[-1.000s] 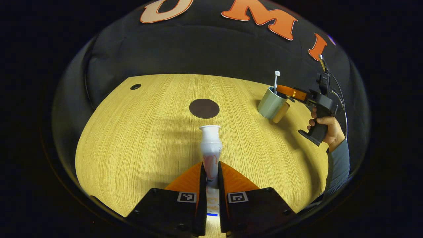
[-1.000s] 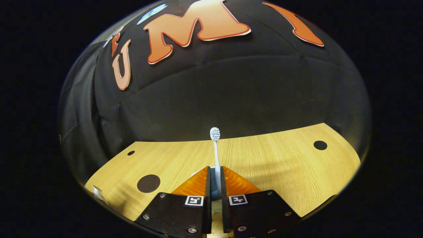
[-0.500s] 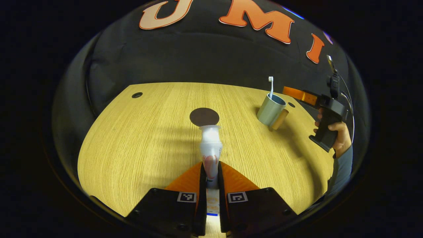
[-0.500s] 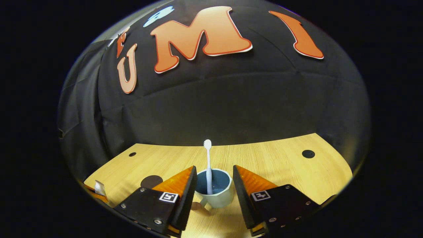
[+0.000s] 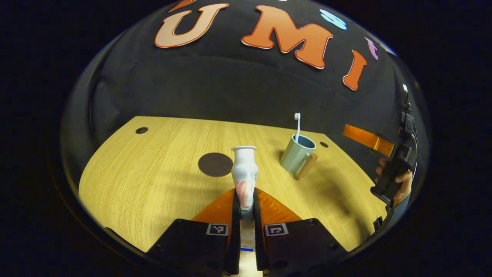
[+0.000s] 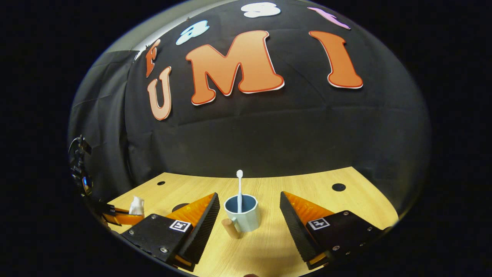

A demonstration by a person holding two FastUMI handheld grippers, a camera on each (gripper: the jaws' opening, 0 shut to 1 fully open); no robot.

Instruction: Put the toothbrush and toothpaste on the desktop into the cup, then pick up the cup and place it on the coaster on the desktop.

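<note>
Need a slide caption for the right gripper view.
Open right hand-held gripper facing pale green cup holding white toothbrush.

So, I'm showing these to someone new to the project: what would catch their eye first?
Probably the white toothpaste tube standing up between the left gripper's closed fingers, right in the foreground of the left gripper view. Next, the pale cup with the toothbrush upright inside, sitting on the wooden desktop between the right gripper's wide-open fingers. The dark round coaster lies bare at mid-table.
</note>
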